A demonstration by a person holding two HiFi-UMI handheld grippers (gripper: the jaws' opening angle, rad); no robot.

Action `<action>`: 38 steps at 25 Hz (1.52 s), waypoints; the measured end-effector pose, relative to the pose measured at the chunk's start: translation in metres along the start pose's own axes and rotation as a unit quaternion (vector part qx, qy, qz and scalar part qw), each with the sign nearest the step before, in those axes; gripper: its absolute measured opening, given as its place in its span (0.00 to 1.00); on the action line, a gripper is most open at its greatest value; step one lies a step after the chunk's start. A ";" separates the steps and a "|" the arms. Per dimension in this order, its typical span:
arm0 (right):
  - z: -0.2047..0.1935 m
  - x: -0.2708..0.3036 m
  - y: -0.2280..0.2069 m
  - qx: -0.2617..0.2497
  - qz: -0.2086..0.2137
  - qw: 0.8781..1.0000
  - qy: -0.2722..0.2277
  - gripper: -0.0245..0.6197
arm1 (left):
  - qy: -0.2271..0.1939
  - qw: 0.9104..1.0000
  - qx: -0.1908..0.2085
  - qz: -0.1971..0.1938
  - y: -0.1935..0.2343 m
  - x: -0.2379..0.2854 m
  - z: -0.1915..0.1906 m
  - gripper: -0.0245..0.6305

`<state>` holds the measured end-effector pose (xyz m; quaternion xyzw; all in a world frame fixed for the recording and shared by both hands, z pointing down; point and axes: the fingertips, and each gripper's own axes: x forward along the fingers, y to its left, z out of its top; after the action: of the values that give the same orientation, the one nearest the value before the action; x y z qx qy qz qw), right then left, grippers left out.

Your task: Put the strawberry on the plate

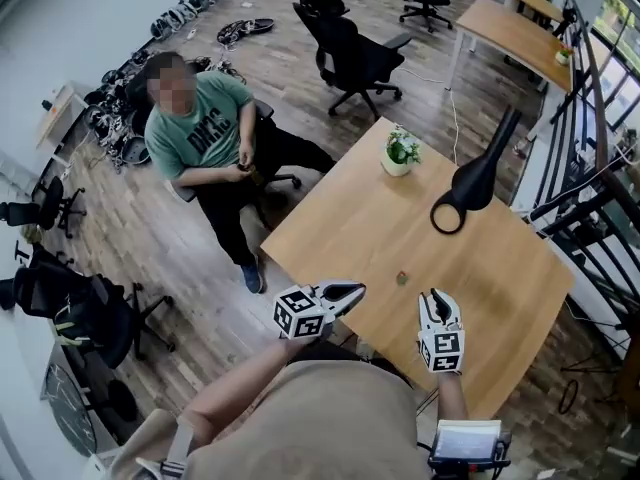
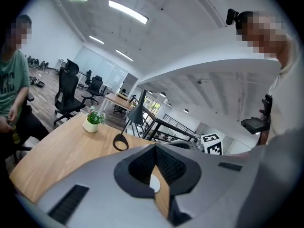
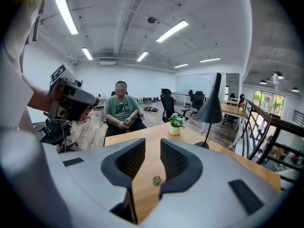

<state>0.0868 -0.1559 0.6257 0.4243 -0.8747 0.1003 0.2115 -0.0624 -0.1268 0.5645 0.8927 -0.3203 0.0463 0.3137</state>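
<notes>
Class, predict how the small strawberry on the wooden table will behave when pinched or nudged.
The strawberry looks tiny beside the right gripper, so it is probably light and easily knocked away. Its rounded shape on the smooth table suggests it may roll.

The wooden tabletop (image 1: 340, 223) carries three things, well apart from one another. A small potted plant (image 1: 399, 154) stands near its far corner. To the right a black desk lamp (image 1: 478, 176) rests on its ring-shaped base, and the strawberry (image 1: 401, 278) lies alone nearer the front edge.
</notes>
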 end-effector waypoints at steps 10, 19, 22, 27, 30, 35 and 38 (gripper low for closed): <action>-0.031 0.044 -0.008 -0.036 0.056 0.997 0.032 0.17 | -0.011 0.997 0.005 0.071 0.016 -0.002 -0.010 0.04; -0.113 0.105 -0.017 -0.037 0.079 0.989 0.116 0.17 | 0.018 0.996 -0.013 0.087 0.028 0.020 -0.034 0.04; -0.133 0.129 -0.014 -0.038 0.088 0.984 0.148 0.23 | 0.025 0.995 -0.016 0.090 0.035 0.023 -0.034 0.04; -0.167 0.165 -0.006 -0.039 0.088 0.976 0.197 0.23 | 0.042 0.994 -0.022 0.095 0.047 0.025 -0.028 0.04; -0.188 0.184 -0.003 -0.044 0.086 0.970 0.222 0.23 | 0.050 0.994 -0.023 0.095 0.052 0.029 -0.026 0.04; -0.216 0.209 -0.001 -0.046 0.078 0.964 0.249 0.23 | 0.059 0.994 -0.020 0.091 0.059 0.032 -0.027 0.04; -0.228 0.218 0.002 -0.047 0.076 0.960 0.266 0.23 | 0.063 0.994 -0.023 0.089 0.063 0.027 -0.029 0.04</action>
<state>0.0303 -0.2259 0.9276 0.3039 -0.8203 0.1840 0.4482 -0.0761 -0.1621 0.6288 0.8484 -0.3794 0.1231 0.3481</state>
